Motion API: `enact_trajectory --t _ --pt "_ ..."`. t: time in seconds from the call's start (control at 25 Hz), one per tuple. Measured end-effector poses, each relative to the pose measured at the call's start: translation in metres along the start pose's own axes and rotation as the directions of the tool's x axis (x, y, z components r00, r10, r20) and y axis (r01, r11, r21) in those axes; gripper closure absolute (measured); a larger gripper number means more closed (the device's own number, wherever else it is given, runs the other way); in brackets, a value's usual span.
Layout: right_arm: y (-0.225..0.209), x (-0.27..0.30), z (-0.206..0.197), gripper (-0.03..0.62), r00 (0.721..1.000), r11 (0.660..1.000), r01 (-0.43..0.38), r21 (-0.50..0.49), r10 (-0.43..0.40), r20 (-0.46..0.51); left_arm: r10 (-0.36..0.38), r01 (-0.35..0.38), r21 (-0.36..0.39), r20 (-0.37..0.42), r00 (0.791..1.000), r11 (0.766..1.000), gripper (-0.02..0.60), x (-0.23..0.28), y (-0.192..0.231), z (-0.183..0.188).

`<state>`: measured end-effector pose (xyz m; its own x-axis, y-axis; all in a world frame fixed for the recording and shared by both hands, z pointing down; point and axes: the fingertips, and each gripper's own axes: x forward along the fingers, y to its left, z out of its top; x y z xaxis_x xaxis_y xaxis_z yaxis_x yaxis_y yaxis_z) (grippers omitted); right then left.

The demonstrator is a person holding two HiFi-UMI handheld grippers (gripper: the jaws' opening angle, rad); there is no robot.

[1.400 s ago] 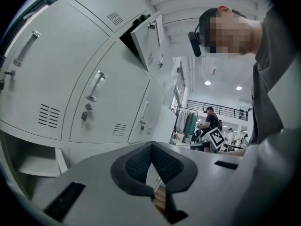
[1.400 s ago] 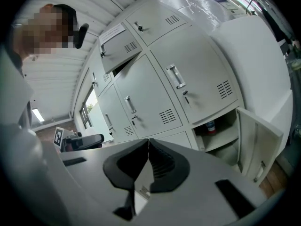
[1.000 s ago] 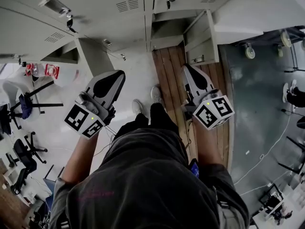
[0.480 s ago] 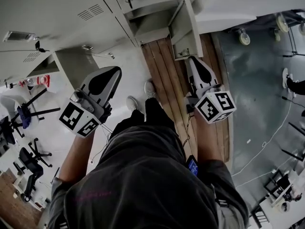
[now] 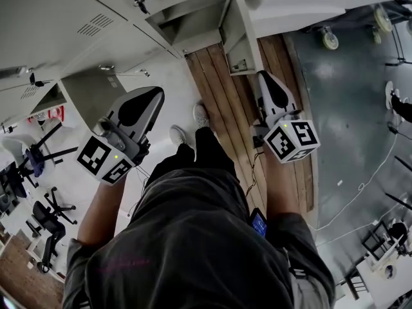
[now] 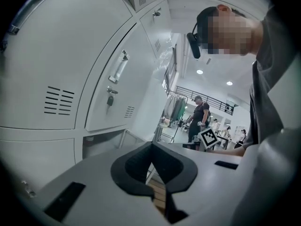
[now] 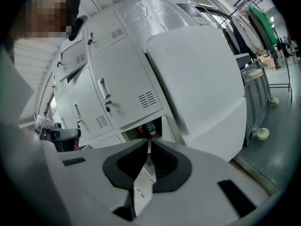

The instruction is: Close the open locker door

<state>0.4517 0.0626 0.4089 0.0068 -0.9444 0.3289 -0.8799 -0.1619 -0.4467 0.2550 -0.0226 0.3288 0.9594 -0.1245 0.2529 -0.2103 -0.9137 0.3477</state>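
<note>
The locker door is seen from the head view standing wide open, jutting from the locker bank over the wooden floor strip. The right gripper is held just beside the door's free edge, near it but apart. The left gripper is held well to the left of the door. The open compartment is seen behind the door, but its contents cannot be made out from here.

In the left gripper view, the left gripper is shown with its fingers pressed together at the tips and nothing caught between them. Closed lockers with handles and keys are seen filling the left side. The wooden floor strip is glimpsed below the jaws. The task's door cannot be picked out with certainty here.

In the right gripper view, the right gripper is likewise seen with its fingers brought together on nothing. The open compartment is framed straight beyond the tips. Red and dark bottle-like items are seen inside it, too small to be told further. The locker door is seen almost edge-on, just right of the tips and clear of them.
</note>
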Motion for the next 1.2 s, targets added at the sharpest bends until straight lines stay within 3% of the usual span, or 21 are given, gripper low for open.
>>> enact_trajectory --t 0.6,1.2 --pt "-0.036 0.003 -0.016 0.533 1.0 0.999 0.016 0.05 -0.015 -0.021 -0.009 0.008 -0.011 -0.052 0.999 1.0 0.568 0.026 -0.008 -0.016" --pt "-0.039 0.011 -0.026 0.513 0.999 0.997 -0.007 0.077 0.01 -0.042 0.001 -0.003 -0.034 -0.064 0.998 0.999 0.568 0.027 -0.008 -0.028"
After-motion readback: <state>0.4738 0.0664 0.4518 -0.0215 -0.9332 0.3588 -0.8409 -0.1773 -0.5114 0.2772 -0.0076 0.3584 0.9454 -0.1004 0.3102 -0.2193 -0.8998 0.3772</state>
